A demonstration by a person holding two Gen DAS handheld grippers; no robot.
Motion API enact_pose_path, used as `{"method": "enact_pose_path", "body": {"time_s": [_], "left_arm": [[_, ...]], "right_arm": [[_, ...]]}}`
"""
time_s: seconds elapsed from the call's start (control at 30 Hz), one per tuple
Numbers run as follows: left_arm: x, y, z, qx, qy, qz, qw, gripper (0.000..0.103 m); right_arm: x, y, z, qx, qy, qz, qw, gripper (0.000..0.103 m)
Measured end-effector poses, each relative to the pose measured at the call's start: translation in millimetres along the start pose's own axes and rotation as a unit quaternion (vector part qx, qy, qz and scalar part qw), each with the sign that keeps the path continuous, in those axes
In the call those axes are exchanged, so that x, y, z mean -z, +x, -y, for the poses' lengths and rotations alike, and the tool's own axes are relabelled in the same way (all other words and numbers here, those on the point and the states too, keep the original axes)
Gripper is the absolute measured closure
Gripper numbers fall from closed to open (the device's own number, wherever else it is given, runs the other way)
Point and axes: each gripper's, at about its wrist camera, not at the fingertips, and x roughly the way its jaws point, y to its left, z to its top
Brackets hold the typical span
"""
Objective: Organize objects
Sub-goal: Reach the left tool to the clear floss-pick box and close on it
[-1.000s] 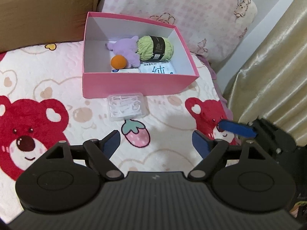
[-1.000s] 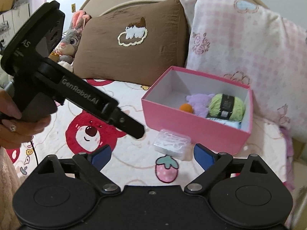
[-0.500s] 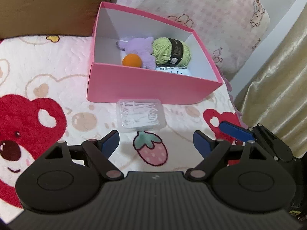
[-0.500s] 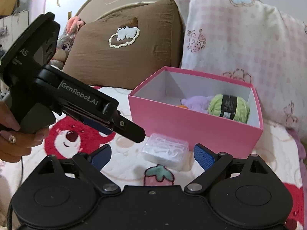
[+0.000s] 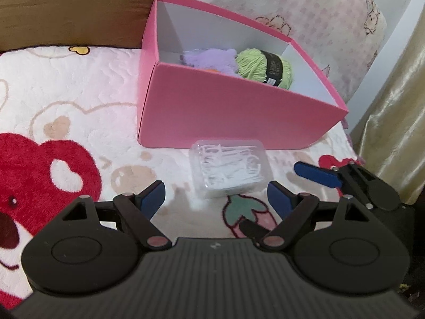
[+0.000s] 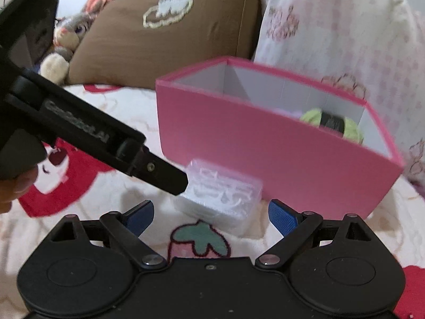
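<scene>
Flanking clear case (image 5: 228, 171), tools apart

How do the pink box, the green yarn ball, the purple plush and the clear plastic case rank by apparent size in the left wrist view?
1. pink box, by far the largest.
2. clear plastic case, though it lies nearer the camera.
3. green yarn ball and purple plush: unranked, both partly hidden behind the box's front wall.
</scene>
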Motion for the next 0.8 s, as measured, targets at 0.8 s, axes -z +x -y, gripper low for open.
{"method": "enact_pose_path", "body": {"time_s": [0.8], "left_arm": [[24.4, 11.3, -8.9, 0.096, -0.05, -0.088, 0.9903, 0.052]], "right_arm": [[19.5, 7.8, 7.2, -0.064, 0.051, -0.066, 0.994, 0.008]]}}
